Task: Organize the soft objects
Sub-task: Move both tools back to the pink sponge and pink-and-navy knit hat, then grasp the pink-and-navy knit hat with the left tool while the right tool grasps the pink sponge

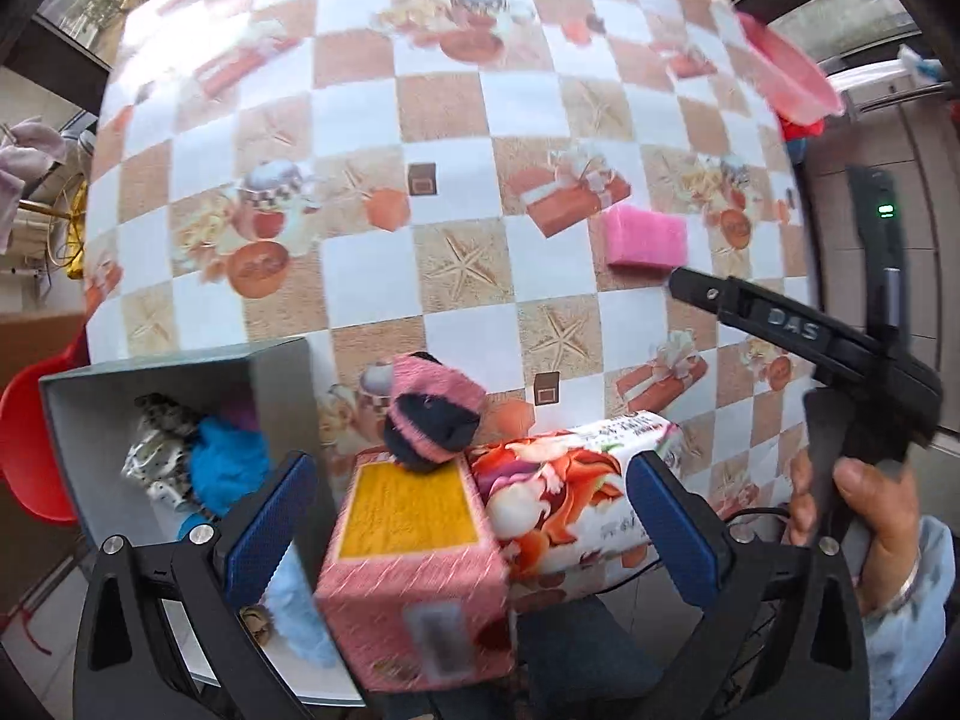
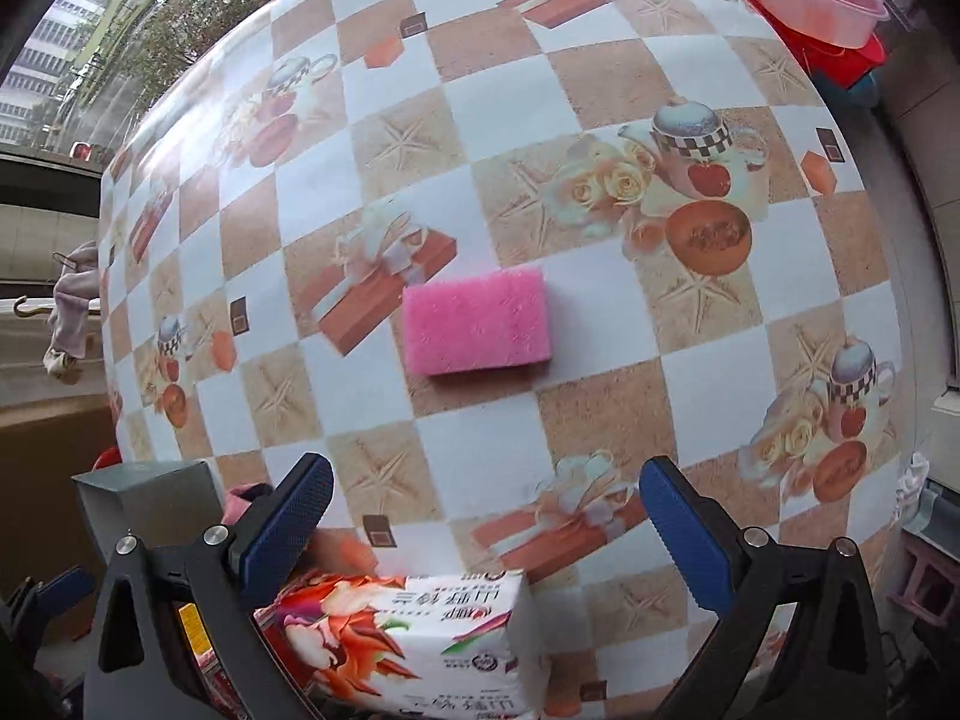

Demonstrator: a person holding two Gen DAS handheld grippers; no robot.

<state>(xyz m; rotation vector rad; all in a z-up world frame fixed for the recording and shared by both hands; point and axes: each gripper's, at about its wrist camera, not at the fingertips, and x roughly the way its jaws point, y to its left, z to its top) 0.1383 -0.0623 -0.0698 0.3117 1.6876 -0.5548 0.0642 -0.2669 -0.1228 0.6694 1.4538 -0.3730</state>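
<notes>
Both grippers, left (image 1: 468,516) and right (image 2: 483,525), hover with fingers spread; the sponge (image 2: 477,324) lies alone on the counter (image 2: 600,60), awaiting the box (image 1: 180,384).

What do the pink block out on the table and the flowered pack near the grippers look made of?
Pink block: looks like foam sponge, matte with a fine porous texture and soft, slightly rounded edges. Flowered pack: seems a soft pack, probably tissues, in glossy printed plastic film; the wrap shows sheen and a pillowy, rounded end. What is inside cannot be seen.
</notes>
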